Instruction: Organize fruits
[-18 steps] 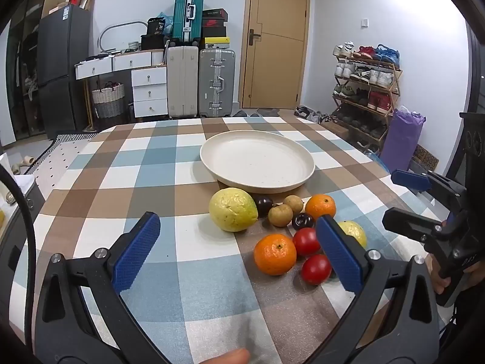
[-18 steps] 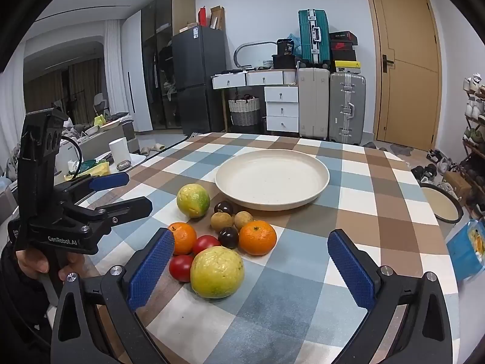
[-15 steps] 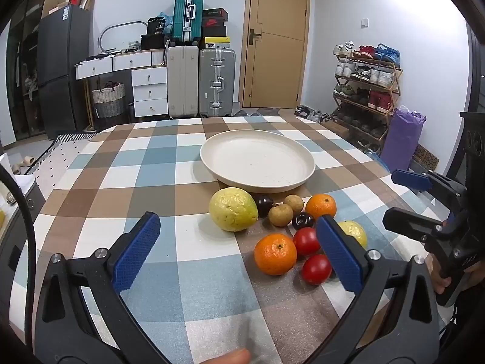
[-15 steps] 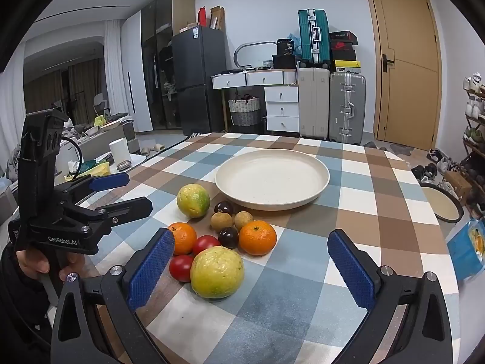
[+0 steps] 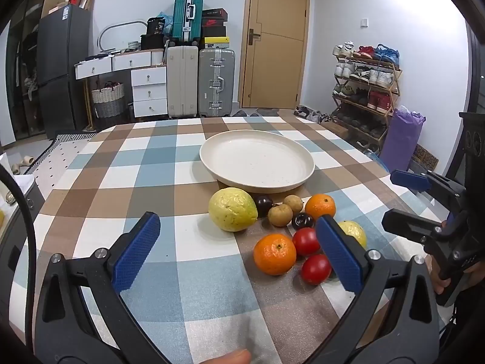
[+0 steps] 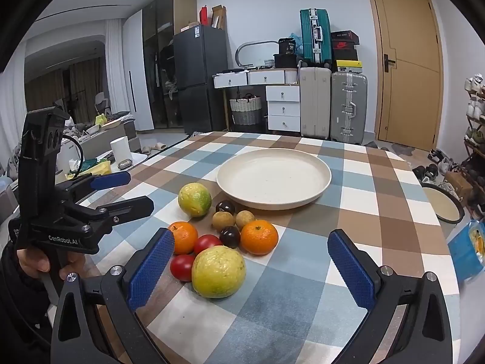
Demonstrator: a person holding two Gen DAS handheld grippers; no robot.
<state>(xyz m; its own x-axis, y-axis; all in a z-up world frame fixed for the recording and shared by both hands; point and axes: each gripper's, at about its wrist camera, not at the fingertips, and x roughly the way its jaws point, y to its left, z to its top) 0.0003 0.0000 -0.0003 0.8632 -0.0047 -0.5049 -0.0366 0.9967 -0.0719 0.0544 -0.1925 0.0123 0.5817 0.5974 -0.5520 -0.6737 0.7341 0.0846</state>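
A cluster of fruit lies on the checked tablecloth in front of an empty cream plate (image 5: 257, 179) (image 6: 274, 195): a big yellow-green guava (image 5: 232, 208) (image 6: 194, 199), a second guava (image 6: 219, 271) (image 5: 354, 232), two oranges (image 5: 274, 257) (image 5: 320, 207), two red tomatoes (image 5: 306, 241) (image 5: 316, 268), two brown longans (image 5: 280, 214) and two dark plums (image 5: 302, 220). My left gripper (image 5: 238, 250) is open and empty, above the table short of the fruit. My right gripper (image 6: 251, 268) is open and empty, with the near guava just inside its left finger.
The table's right edge (image 5: 403, 206) drops to the floor by a shoe rack (image 5: 366, 91) and a purple bag (image 5: 400, 139). Suitcases (image 5: 200, 82), drawers (image 5: 150, 91) and a door (image 5: 272, 39) stand behind. A side table with clutter (image 6: 103, 157) is at the left.
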